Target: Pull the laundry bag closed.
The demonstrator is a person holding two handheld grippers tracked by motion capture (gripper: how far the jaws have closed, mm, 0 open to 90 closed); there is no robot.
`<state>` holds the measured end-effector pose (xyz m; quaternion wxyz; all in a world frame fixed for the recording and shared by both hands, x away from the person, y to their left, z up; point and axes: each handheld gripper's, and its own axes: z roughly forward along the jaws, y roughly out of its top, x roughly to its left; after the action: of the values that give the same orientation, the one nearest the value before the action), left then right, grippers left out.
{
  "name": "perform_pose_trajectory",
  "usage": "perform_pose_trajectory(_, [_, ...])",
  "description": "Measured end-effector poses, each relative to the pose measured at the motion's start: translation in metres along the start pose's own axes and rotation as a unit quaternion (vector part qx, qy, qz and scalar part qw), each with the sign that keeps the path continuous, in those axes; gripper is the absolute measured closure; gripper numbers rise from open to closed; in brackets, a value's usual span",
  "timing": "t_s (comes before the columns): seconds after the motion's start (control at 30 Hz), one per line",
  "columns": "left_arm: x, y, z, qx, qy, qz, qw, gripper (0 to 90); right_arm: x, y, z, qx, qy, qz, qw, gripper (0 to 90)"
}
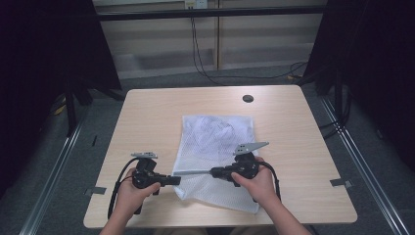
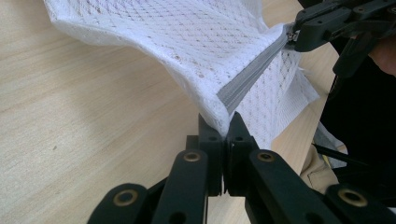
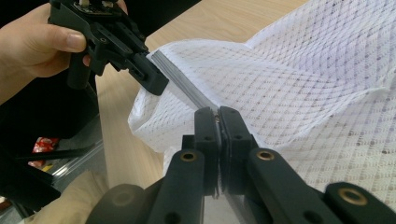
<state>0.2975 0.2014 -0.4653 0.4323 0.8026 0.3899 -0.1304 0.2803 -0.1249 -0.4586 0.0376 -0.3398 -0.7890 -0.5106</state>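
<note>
Both jaws clamped: left gripper (image 1: 169,179) pins mesh bag (image 1: 218,142) corner, right gripper (image 1: 215,172) on zipper pull (image 3: 215,112); zipper (image 2: 254,79) taut between them.

No legible writing in any view.

The white mesh bag (image 1: 215,147), its grey zipper (image 2: 252,79), the black claws and the pale wood worktop (image 1: 147,117) carry no readable text, label, brand or number; a small red wrapper (image 3: 43,144) at the near left of the right gripper view is too blurred to read.
</note>
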Motion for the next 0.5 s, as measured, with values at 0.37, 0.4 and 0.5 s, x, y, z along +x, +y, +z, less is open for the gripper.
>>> perform_pose_trajectory(0.37, [0.0002, 0.0003, -0.0007, 0.001, 0.001, 0.001, 1.0000, 88.4, -0.0007, -0.0012, -0.0016, -0.002, 0.001, 0.000, 1.0000, 87.3])
perform_pose_trajectory(0.4, [0.0002, 0.0003, -0.0008, 0.001, 0.001, 0.001, 1.0000, 88.3, -0.0007, -0.0014, -0.0016, -0.002, 0.001, 0.000, 1.0000, 87.2])
perform_pose_trajectory(0.5, [0.0002, 0.0004, -0.0006, 0.001, 0.000, 0.001, 1.0000, 88.4, -0.0008, -0.0012, -0.0017, -0.002, 0.001, -0.001, 1.0000, 87.2])
